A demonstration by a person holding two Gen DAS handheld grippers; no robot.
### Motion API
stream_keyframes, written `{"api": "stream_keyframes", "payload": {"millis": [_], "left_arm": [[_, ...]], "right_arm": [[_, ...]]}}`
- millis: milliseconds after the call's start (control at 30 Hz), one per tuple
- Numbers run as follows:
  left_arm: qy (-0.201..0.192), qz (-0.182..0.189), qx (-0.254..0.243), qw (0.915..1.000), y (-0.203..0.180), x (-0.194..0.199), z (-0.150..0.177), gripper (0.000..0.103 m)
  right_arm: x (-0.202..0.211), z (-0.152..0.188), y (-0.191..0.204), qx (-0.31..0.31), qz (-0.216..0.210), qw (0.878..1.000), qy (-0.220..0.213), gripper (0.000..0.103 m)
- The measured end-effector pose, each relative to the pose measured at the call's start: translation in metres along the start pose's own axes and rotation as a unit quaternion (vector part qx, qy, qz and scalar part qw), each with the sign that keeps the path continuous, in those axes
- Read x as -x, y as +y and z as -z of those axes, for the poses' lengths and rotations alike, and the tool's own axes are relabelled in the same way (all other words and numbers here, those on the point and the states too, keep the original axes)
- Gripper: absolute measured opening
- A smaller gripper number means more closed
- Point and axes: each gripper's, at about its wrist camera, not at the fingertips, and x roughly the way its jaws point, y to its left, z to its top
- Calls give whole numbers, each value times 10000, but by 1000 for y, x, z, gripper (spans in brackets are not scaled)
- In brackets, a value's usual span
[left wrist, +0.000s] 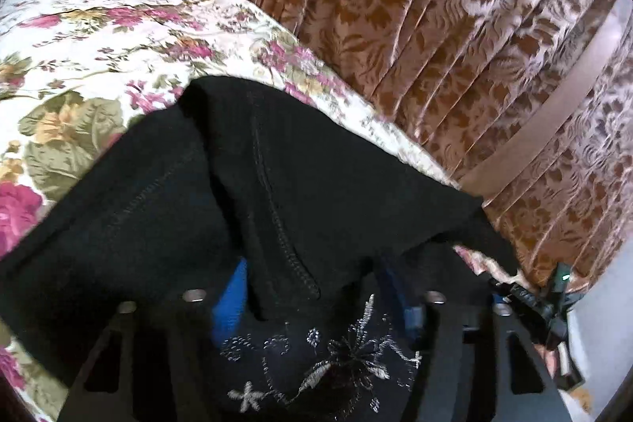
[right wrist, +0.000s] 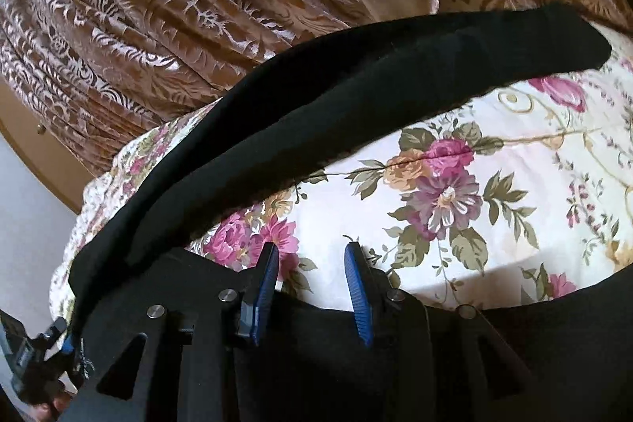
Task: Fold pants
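Where the brown patterned curtain (left wrist: 455, 38) hangs behind the bed, I see the bedspread (left wrist: 99, 38) run right up to it, so open room is only on the flowered cover on the near side. One pair of black pants (left wrist: 316, 176) lies across that bedspread: in the right wrist view one long leg (right wrist: 356, 97) arcs along the far edge beside the curtain, and more black cloth sits under my right fingers at the near edge. In the left wrist view the pants are bunched, a stitched seam runs down the middle, and an embroidered patch (left wrist: 336, 362) shows low between the fingers.

I count two tools. My left hand-held gripper (left wrist: 316, 307) stands apart with cloth draped loosely between its blue pads (left wrist: 227, 307), not pinched. My right hand-held gripper (right wrist: 310, 252) is parted too, nothing between its tips, bare bedspread showing through the gap.
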Motion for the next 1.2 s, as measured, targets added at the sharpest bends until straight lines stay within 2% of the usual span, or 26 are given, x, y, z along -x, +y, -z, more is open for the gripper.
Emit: {"api": "stream_keyframes", "payload": {"millis": [33,67,100,133,300,367,433,500,533,600,700,767,867,1000,1033,1067,1133,1200], "left_arm": [[-1,-240,-37,9997,-2,-5,-1,30],[13,-285,0,9996,-1,-8,-1,20],[21,-200,199,9996,3,-9,-3,19],[-28,-110,360,9993,7,-6,-4,12],[-438,381,896,9943,19,30,-17,10],[-509,493,934,9931,22,46,-20,9],[-458,522,881,9937,23,57,-18,9],[-376,548,905,9937,23,59,-14,9],[-310,539,905,9940,23,58,-11,9],[-284,548,917,9939,21,55,-11,9],[-288,614,994,9927,23,57,-11,9],[-320,716,1066,9912,24,59,-11,9],[-335,758,1061,9909,23,62,-12,9],[-332,758,1053,9910,22,63,-12,9],[-329,754,1057,9910,23,63,-12,9],[-336,761,1063,9909,23,63,-12,9],[-361,783,1081,9904,23,64,-12,9],[-420,775,1044,9906,23,68,-14,9]], "right_arm": [[1,1,-2,-27,-37,10000,-10,35],[0,2,-3,-40,-54,10000,-12,35],[1,3,-3,-52,-70,10000,-13,35],[3,4,-4,-62,-88,9999,-19,35],[1,0,0,-126,-99,9998,73,35],[4,-6,5,-79,23,9999,142,37],[15,-13,13,38,-50,10000,-25,38],[22,-25,20,69,-220,9996,-171,48],[24,-32,23,40,-342,9992,-216,60],[23,-50,24,-126,-517,9982,-277,63],[3,-83,15,-670,-191,9976,-3,63],[-12,-100,-1,-1135,-249,9932,124,62],[-28,-118,-21,-1674,-230,9856,59,61],[-43,-135,-43,-2007,20,9797,-27,53],[-49,-139,-47,-2006,41,9796,48,48],[-55,-141,-52,-1973,94,9802,142,30],[-60,-142,-58,-1906,246,9809,306,14],[-50,-140,-59,-1855,23,9825,159,9]]}}
